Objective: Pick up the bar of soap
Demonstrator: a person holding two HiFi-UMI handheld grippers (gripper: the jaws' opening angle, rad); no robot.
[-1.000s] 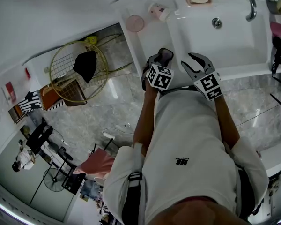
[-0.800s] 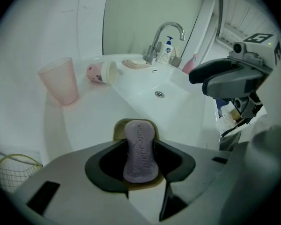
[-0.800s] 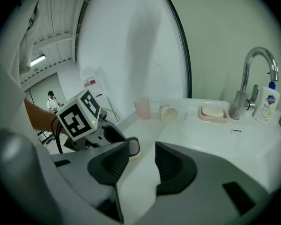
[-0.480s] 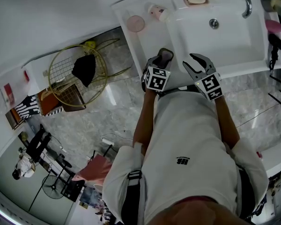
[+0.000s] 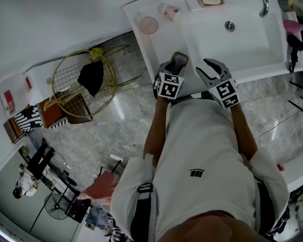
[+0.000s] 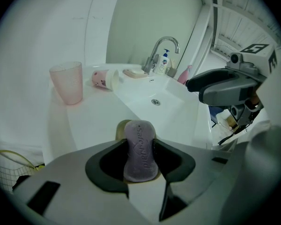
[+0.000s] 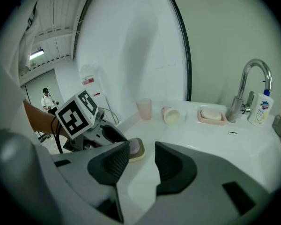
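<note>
Now | left gripper clamps bar of soap | right gripper parted, empty

Bare counter ahead of the left claw, pink cup and tipped mug farther back, open basin alongside

bar of soap dull purple, on a tan dish. left gripper and right gripper light grey, jaw faces dark grey, the right's ribbed. marker cube on each, black-and-white squares. sink and counter white. cup see-through pink. tipped cup pink, white inside. tap shiny silver. bottle white, blue label. far soap dish pink. shirt white. floor grey marble. wire basket yellow, black cloth in it.
</note>
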